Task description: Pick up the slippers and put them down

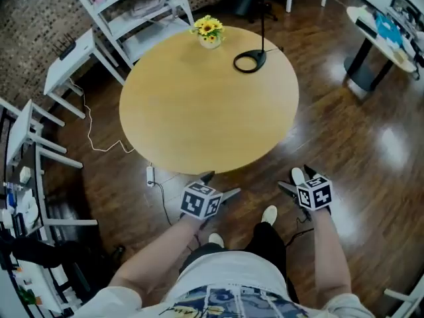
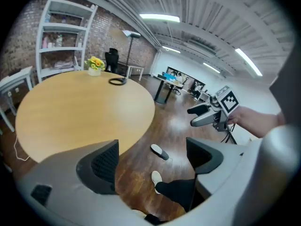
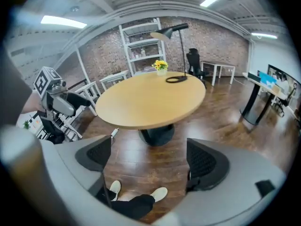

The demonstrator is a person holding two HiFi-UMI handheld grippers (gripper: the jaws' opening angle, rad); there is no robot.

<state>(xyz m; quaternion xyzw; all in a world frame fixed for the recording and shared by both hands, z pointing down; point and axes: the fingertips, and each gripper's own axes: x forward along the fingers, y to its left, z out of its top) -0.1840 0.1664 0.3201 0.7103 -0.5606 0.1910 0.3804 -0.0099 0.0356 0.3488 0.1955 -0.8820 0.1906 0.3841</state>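
Wooden floor (image 1: pixel 344 144) by the round table (image 1: pixel 199 118): my left gripper (image 1: pixel 220 185) and right gripper (image 2: pixel 196 116) hung low, jaws apart, nothing between them. Low probably because one loose slipper (image 2: pixel 160 151) lay below, just off the table's near edge, beside my feet (image 3: pixel 160 193).

Ahead of me the tabletop (image 1: pixel 205 111) carries flowers (image 1: pixel 209 32) at its far edge, a lamp base (image 1: pixel 250 61) just right of them. A slipper (image 2: pixel 160 151) lies on the floor (image 1: pixel 331 131) off its near right side; shelves (image 1: pixel 132 8) stand behind, left.
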